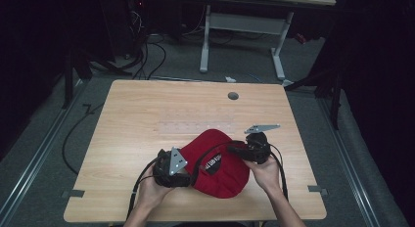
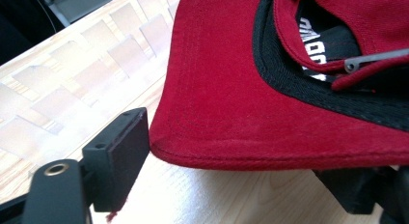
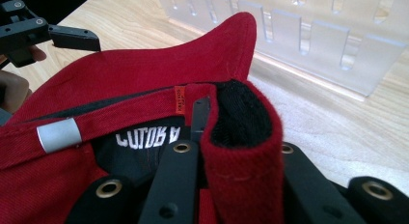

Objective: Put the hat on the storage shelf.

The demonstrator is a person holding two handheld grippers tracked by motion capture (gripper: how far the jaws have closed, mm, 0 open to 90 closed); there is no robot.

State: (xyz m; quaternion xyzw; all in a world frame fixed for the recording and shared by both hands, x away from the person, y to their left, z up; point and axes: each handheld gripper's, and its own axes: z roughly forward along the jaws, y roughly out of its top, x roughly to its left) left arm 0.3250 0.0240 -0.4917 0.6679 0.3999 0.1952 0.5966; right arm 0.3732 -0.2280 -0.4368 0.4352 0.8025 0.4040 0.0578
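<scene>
A red cap (image 1: 221,177) lies upside down on the wooden table (image 1: 137,104), near the front edge. Its black inner band, white-lettered label and back strap with a metal buckle (image 3: 59,134) face up. My right gripper (image 1: 233,149) is shut on a fold of the cap's rear rim (image 3: 241,137), which stands up between its jaws. My left gripper (image 1: 192,175) is at the cap's left side and open. In the left gripper view the red brim (image 2: 226,98) lies between its two widely spread jaws, and the left pad (image 2: 118,156) sits close to the brim's edge.
A clear plastic slotted strip (image 1: 195,123) lies flat on the table just beyond the cap. A round cable hole (image 1: 233,95) sits near the far edge. Behind the table stand a white-legged desk (image 1: 242,26) and floor cables (image 1: 147,56).
</scene>
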